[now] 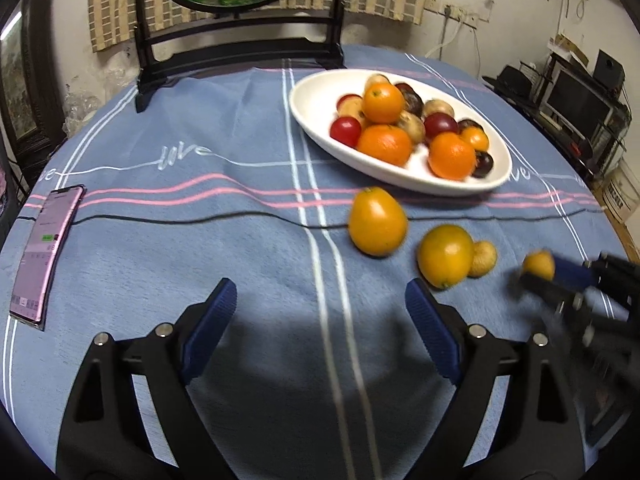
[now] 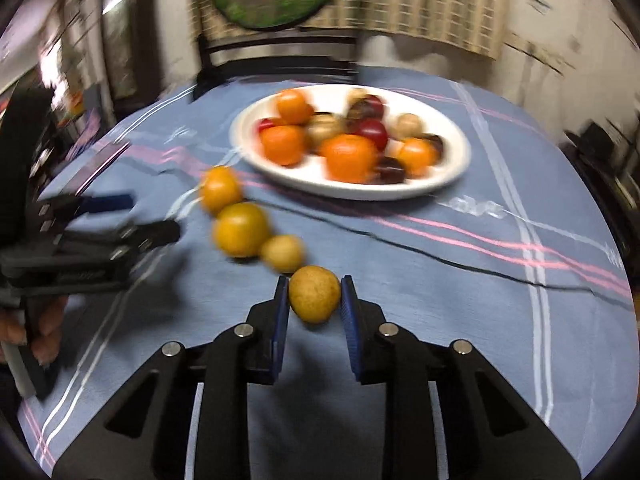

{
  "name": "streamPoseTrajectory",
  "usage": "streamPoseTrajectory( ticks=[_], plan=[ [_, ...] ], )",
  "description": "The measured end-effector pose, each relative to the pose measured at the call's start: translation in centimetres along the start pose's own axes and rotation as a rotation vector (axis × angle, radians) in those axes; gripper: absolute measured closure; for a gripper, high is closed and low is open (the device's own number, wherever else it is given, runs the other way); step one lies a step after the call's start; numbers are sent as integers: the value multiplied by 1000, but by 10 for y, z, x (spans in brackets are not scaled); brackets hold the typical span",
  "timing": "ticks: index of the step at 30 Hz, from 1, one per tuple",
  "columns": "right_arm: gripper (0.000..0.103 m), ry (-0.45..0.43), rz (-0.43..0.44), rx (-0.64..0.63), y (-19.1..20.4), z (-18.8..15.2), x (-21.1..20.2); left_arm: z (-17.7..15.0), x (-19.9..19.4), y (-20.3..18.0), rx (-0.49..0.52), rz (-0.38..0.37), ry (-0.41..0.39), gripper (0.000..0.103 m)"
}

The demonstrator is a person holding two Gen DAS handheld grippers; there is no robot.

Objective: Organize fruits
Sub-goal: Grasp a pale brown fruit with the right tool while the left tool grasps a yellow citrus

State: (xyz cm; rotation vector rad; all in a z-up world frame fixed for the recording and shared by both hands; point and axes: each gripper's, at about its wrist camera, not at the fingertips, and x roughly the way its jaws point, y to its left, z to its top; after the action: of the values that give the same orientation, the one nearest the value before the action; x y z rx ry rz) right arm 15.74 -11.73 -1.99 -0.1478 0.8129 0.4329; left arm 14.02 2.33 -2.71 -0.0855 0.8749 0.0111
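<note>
The right tool [image 2: 314,296] is closed around a small yellow fruit [image 2: 314,294], with one blue pad [image 2: 283,320] on each side of it, touching or very nearly so. From the left wrist camera this same fruit shows as a blurry yellow ball at the tip of the right tool [image 1: 538,270], out at the right edge. The left tool [image 1: 316,300] is wide open and holds nothing; only the blue cloth [image 1: 200,256] on the table lies between its pads. Three more fruits lie loose on the cloth in a row: a yellow-orange fruit [image 1: 377,222] near the plate, a bigger round yellow fruit [image 1: 445,256] next to it, and a small pale fruit [image 1: 483,259] touching that one. The white plate [image 1: 316,100] sits farther back on the table. It holds a pile of oranges [image 1: 383,103], red fruits [image 1: 345,131], dark purple fruits [image 1: 482,164] and some pale brown ones. A thin black cord [image 1: 180,222] runs across the cloth in front of the plate. A phone [image 1: 46,252] with a lit screen lies at the left side of the table. A dark chair [image 1: 240,48] stands behind the table.
</note>
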Motion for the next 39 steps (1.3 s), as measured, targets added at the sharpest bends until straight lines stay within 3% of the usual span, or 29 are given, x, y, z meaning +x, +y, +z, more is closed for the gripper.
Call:
streamPoseTrajectory(
  ticks=[7,11,14,19,29,31,32,33,34,39],
  plan=[
    [77,-32,-7,61,-18,0,-6,-6,-3,-20,80,-1,-1,15],
    [77,-41,7,69,-17,-1,-10,1,-5,-11,55,20,-17,16],
    [77,-55,30,64,-15,0,-15,7,4,-6,32,16,13,20],
    [77,-59,34,63,-14,1,-16,12,30,-19,136,29,58,28],
    [77,-52,56,65,-11,2,-16,32,46,-27,177,23,25,29],
    [77,-48,56,67,-12,2,-15,35,48,-28,175,15,24,32],
    [77,-47,56,67,-11,2,-15,36,49,-28,173,8,22,39],
    [77,-46,57,66,-11,2,-14,36,48,-28,174,-14,20,59],
    [77,-45,57,66,-11,1,-14,35,47,-30,175,-58,21,64],
    [77,-39,48,69,-12,1,-12,31,43,-34,178,-40,17,64]
  ],
)
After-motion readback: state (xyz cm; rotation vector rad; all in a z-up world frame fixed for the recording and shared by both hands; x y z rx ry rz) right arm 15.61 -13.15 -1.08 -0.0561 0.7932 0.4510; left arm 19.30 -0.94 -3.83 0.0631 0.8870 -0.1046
